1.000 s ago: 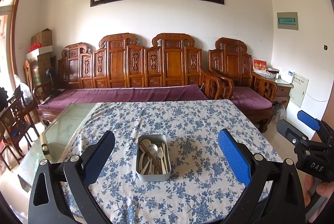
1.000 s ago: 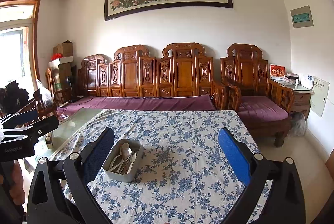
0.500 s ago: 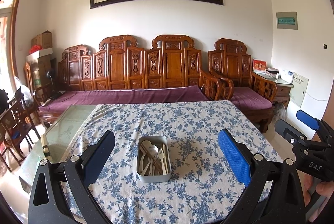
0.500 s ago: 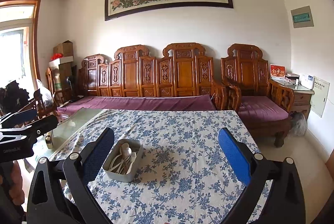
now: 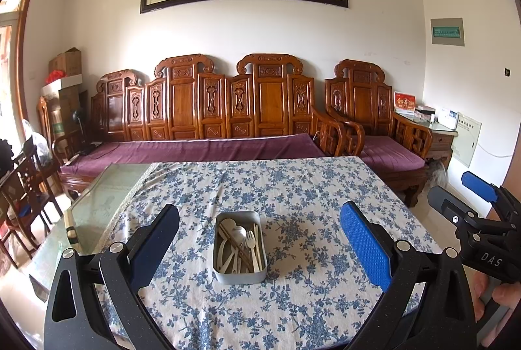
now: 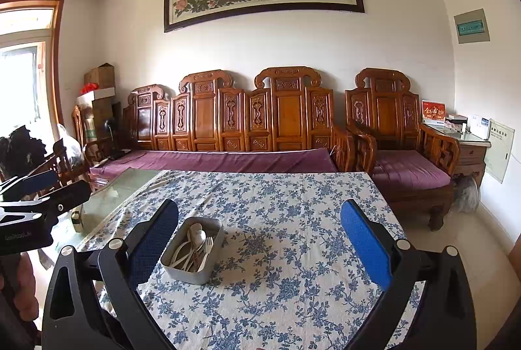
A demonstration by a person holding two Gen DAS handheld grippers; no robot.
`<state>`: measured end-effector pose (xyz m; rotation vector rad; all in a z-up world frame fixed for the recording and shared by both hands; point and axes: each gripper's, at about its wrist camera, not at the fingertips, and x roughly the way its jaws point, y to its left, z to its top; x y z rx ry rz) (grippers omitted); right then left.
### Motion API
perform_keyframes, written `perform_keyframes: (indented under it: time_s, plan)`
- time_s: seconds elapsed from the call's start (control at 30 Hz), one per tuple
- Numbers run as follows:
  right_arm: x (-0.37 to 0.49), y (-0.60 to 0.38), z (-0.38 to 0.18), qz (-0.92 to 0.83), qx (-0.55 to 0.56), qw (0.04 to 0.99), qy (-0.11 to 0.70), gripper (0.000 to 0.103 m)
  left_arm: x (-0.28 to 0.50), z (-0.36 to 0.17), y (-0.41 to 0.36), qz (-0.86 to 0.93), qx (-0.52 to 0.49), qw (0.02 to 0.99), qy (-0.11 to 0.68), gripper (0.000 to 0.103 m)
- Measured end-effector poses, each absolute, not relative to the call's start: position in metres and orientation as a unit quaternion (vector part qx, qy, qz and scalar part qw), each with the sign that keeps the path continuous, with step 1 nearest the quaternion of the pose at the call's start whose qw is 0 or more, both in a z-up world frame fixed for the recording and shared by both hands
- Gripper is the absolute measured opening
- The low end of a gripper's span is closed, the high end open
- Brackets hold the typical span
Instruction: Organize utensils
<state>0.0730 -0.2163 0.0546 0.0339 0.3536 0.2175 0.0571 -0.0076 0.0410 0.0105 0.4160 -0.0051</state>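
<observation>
Metal, the shallow tin (image 5: 239,247) sits mid-tablecloth (image 5: 293,187) ahead of the left gripper (image 5: 259,247), whose jaws stand wide apart and empty; its pale spoons, fork (image 5: 251,247) and chopsticks look light, stiff and slick, best pinched singly by the handle. From the right wrist, the right gripper (image 6: 259,247) is equally spread and empty, the tin (image 6: 192,250) lying just by its left finger (image 6: 153,244).

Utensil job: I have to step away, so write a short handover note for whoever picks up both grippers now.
Left gripper: open, empty, held above the table and aimed at the metal tin.
Right gripper: open, empty, with the tin toward its left finger.
Things: spoons, a white fork and chopsticks lie jumbled together in the tin on the floral tablecloth.
Done: nothing visibly sorted; no utensil is outside the tin.
Left: take the utensils out and arrange them.
</observation>
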Motion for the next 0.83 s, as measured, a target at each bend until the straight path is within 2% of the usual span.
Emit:
perform_keyframes:
  time_s: [0.83]
  plan:
    - [0.0744,-0.2161,0.0550,0.109,0.017,0.978,0.177,0.100,0.0560,0.0383,-0.0105,-0.005,0.005,0.978,0.210,0.095]
